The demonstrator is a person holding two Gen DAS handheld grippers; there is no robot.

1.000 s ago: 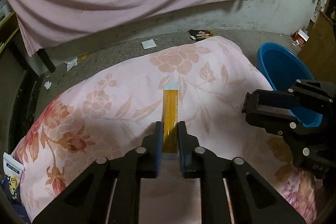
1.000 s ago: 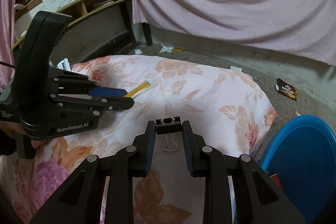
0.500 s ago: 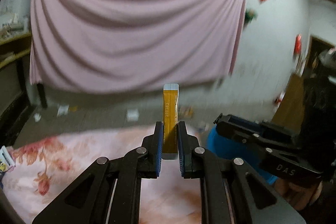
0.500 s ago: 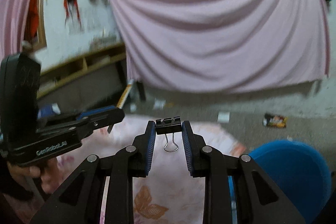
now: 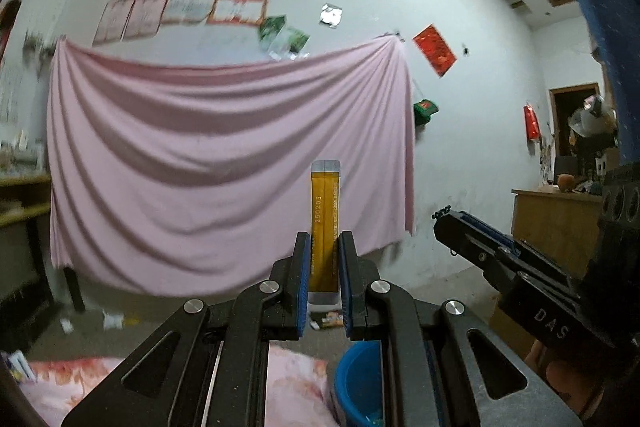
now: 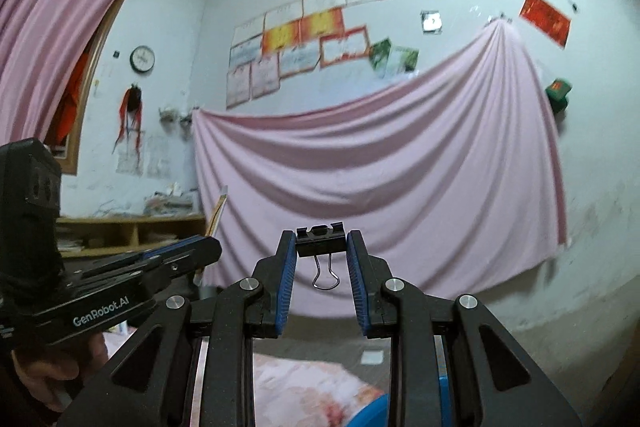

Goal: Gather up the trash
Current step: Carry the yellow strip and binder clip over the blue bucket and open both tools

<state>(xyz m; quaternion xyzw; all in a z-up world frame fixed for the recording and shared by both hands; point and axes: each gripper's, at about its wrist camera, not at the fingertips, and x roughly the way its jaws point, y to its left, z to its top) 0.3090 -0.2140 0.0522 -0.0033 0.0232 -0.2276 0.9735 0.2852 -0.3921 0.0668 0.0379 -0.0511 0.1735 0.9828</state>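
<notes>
My left gripper [image 5: 324,247] is shut on a long orange sachet [image 5: 325,211] with silver ends, which stands upright between the fingers. My right gripper [image 6: 321,245] is shut on a black binder clip [image 6: 320,245] whose wire loop hangs down. Both grippers are raised high and point at the wall. The right gripper shows at the right of the left wrist view [image 5: 440,219]; the left gripper shows at the left of the right wrist view [image 6: 212,247]. A blue basin [image 5: 356,383] lies below, partly hidden behind the fingers.
A floral pink quilt [image 5: 80,379] lies low in both views. A pink sheet [image 5: 224,163] hangs on the far wall. Scraps of litter [image 5: 112,319] lie on the floor. A wooden cabinet [image 5: 556,223] stands at the right, shelves [image 6: 132,227] at the left.
Both grippers have lifted and tilted up from the quilt, each still holding its item. The views swung from the bed and basin to the far wall.
</notes>
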